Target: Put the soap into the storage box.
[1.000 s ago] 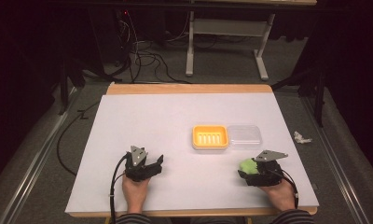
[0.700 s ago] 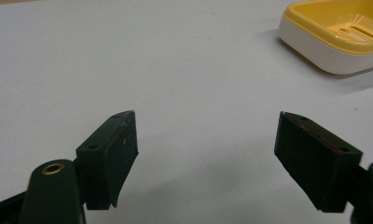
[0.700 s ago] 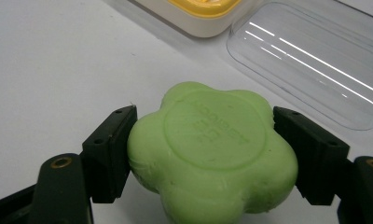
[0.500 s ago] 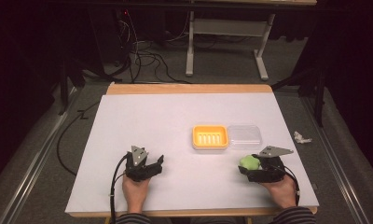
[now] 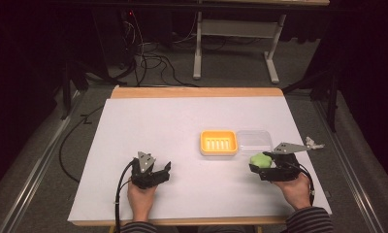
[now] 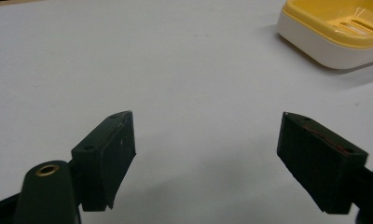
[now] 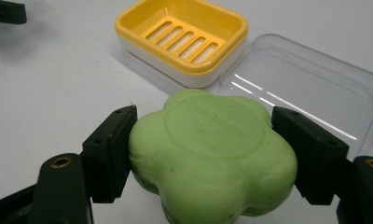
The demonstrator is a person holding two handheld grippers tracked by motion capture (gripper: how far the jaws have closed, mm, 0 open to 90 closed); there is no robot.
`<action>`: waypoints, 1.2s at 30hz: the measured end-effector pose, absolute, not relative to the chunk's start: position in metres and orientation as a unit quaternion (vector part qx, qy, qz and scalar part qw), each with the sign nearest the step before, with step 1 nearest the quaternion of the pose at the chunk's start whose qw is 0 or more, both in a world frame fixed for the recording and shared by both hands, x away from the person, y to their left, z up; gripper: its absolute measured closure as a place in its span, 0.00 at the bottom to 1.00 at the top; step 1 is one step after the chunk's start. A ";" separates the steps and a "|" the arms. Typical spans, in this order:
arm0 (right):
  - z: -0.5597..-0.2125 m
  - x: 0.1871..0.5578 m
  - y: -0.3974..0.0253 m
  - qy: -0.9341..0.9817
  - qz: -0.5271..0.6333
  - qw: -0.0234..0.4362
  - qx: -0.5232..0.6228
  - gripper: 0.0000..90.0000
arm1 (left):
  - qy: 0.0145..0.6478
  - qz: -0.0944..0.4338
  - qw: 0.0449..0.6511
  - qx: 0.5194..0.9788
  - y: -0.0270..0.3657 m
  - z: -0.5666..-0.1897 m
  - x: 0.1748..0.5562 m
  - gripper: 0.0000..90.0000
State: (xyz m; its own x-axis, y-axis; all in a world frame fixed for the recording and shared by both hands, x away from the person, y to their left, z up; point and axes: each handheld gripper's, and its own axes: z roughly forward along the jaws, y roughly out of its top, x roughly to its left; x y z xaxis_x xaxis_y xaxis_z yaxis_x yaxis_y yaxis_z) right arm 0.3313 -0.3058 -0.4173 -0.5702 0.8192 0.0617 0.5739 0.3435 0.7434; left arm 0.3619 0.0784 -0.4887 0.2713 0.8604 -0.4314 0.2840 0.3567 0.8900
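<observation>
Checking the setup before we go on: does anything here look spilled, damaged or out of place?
Nothing stands out. The yellow soap dish sits upright and empty beside its clear lid, and the green soap looks intact between the jaws of the right hand-held gripper.

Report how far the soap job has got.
Done: the right gripper is shut on the green flower-shaped soap bar. In hand: it holds the soap near the yellow slotted soap dish. Left: placing it in the empty dish; the clear plastic lid lies beside it. The left gripper is open.

- The green soap [image 7: 212, 154], flower-shaped with a round stamp on top, sits clamped between two black jaws, just beside the soap dish.
- The yellow soap dish [image 7: 182, 39] stands open, with a slotted bottom.
</observation>
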 end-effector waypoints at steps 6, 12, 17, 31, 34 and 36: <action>-0.409 0.339 -0.301 0.810 0.370 0.174 0.421 0.29 | 0.556 0.236 0.608 0.515 0.078 -0.489 0.362 0.22; -0.405 0.352 -0.291 0.819 0.362 0.173 0.410 0.29 | 0.555 0.238 0.605 0.519 0.077 -0.489 0.362 0.22; -0.401 0.363 -0.285 0.821 0.364 0.175 0.404 0.29 | 0.555 0.237 0.605 0.519 0.077 -0.489 0.362 0.22; -0.393 0.391 -0.268 0.814 0.387 0.168 0.399 0.29 | 0.553 0.239 0.604 0.521 0.076 -0.490 0.362 0.22; -0.392 0.397 -0.264 0.814 0.388 0.165 0.399 0.29 | 0.554 0.239 0.601 0.524 0.076 -0.490 0.363 0.22; -0.394 0.403 -0.260 0.813 0.392 0.162 0.399 0.29 | 0.554 0.237 0.601 0.525 0.076 -0.490 0.362 0.22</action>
